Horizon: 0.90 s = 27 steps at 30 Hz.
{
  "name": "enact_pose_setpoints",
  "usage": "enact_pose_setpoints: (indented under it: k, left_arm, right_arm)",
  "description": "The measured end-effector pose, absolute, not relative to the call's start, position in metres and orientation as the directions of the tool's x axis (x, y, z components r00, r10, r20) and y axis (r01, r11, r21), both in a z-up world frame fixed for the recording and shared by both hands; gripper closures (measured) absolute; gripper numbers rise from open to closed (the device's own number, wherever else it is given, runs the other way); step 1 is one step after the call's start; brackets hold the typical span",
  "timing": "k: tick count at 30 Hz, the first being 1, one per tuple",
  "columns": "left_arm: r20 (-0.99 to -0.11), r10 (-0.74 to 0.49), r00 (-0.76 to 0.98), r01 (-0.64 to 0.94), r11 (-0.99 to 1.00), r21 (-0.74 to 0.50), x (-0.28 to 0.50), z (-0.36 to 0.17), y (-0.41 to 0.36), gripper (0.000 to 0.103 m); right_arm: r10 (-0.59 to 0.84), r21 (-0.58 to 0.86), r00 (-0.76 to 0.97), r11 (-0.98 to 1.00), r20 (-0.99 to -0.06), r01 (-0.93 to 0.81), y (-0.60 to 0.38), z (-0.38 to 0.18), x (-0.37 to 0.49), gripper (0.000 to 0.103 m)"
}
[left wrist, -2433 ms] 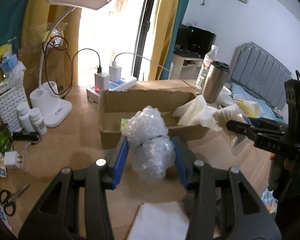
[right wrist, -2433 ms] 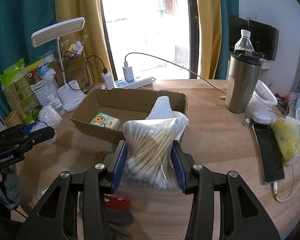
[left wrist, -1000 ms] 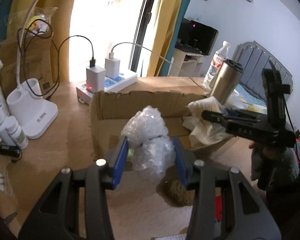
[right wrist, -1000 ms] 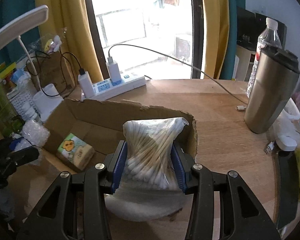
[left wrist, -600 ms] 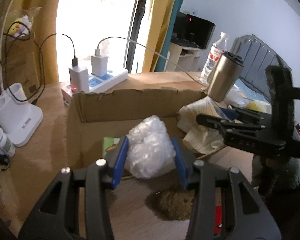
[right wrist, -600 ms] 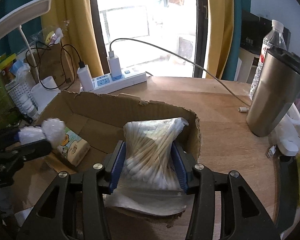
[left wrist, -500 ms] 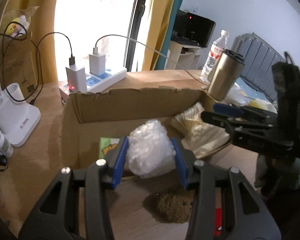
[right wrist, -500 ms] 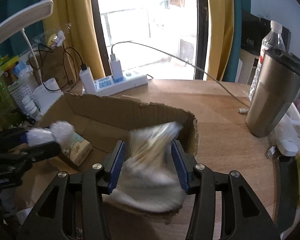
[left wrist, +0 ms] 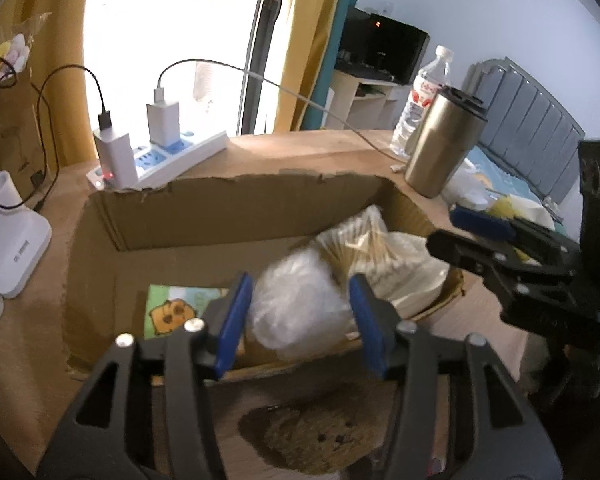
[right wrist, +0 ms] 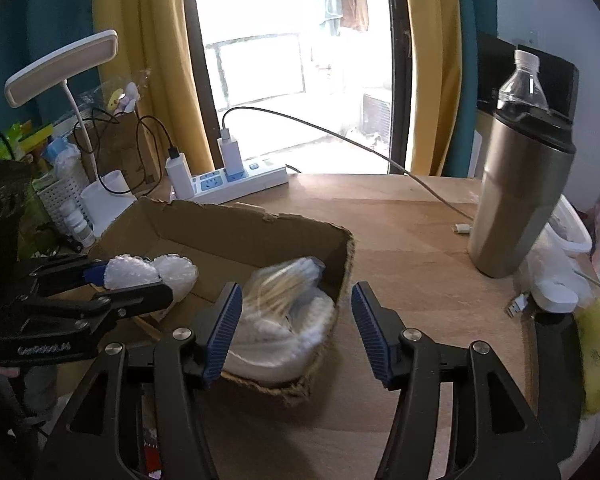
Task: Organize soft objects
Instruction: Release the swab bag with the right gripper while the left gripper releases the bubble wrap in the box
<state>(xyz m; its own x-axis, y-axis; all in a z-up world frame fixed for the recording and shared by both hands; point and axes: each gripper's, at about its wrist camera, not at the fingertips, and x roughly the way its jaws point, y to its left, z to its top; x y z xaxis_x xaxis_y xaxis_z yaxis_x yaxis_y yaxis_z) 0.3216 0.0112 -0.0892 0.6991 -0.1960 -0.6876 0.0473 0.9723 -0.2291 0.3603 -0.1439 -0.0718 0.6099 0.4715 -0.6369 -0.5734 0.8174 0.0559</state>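
An open cardboard box (left wrist: 228,184) (right wrist: 260,220) stands on the wooden table. My left gripper (left wrist: 300,312) (right wrist: 140,280) hovers over its near side. Its jaws are opening, and a wad of bubble wrap (left wrist: 300,304) (right wrist: 148,272), blurred, still fills the gap between the blue pads. My right gripper (right wrist: 296,320) (left wrist: 472,232) is over the box's right end, its jaws opening with nothing between them. Below it a blurred bag of cotton swabs (right wrist: 284,280) (left wrist: 364,240) lies in the box on a white cloth (right wrist: 276,344). A tissue pack (left wrist: 176,312) lies on the box floor.
A steel tumbler (right wrist: 516,200) (left wrist: 440,148) and a water bottle (right wrist: 524,84) stand right of the box. A power strip (right wrist: 236,180) with chargers lies behind it, a white lamp base (left wrist: 8,236) to the left. A brown plush item (left wrist: 312,436) lies before the box, a phone (right wrist: 556,360) at right.
My right gripper has let go of the cotton swab bag, which dropped into the box. My left gripper carried the bubble wrap forward over the box, and its jaws have widened.
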Motion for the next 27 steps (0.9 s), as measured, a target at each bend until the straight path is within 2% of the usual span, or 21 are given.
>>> enact_pose_setpoints:
  k: [5, 8, 27]
  left_arm:
    - [-0.671, -0.205, 0.713, 0.065, 0.972, -0.228, 0.313, -0.081, 0.007, 0.048]
    - [-0.664, -0.211, 0.717, 0.070, 0.970, -0.233, 0.305, -0.077, 0.009, 0.041]
    - [-0.599, -0.214, 0.771, 0.098, 0.971, -0.220, 0.244, -0.045, 0.013, 0.041]
  right_arm:
    - [0.456, 0.060, 0.618, 0.832, -0.640, -0.552, -0.154, -0.072, 0.356, 0.043]
    - [0.449, 0.064, 0.621, 0.839, -0.643, -0.540, -0.156, -0.070, 0.352, 0.043]
    - [0.456, 0.055, 0.643, 0.839, -0.616, -0.542, -0.155, -0.048, 0.294, 0.043]
